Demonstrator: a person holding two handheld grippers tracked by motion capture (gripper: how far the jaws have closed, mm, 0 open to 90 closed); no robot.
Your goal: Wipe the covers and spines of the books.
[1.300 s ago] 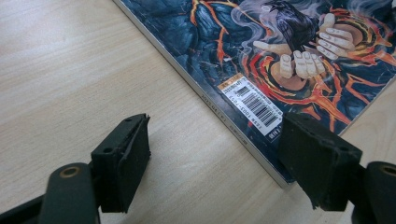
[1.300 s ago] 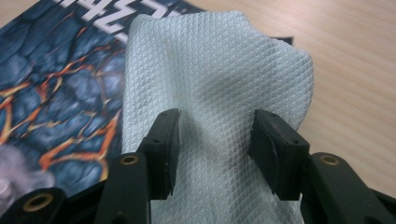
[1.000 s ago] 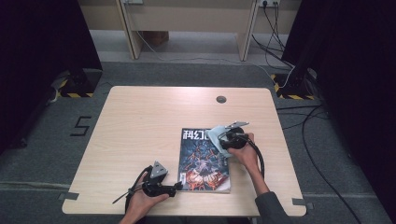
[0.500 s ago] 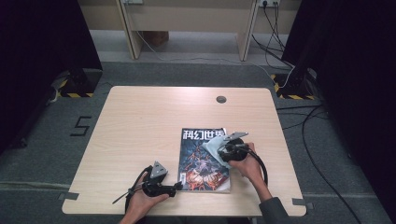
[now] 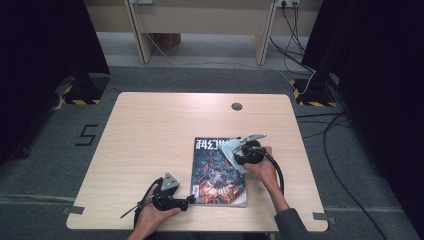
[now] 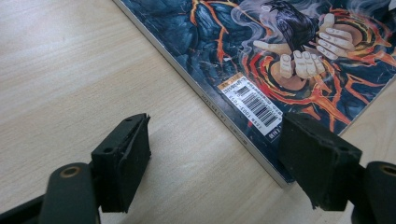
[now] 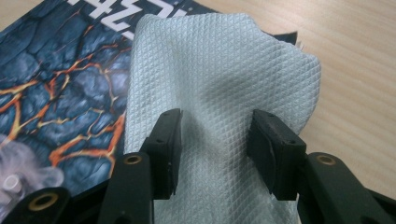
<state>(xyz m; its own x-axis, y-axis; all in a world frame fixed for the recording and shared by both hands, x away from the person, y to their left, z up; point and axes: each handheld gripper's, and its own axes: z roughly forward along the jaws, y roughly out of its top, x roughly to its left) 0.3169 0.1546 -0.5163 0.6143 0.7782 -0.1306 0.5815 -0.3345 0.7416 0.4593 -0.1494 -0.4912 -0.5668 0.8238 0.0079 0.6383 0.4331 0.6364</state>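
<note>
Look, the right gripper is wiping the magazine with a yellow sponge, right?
Not quite. The right gripper is wiping the magazine with a pale grey-white cloth, not a yellow sponge. The right gripper view shows its quilted weave between the jaws.

A round grommet hole [image 5: 237, 106] marks the wooden table [image 5: 150, 145]; cables [image 5: 345, 165] cross the grey floor [image 5: 200, 80].
</note>
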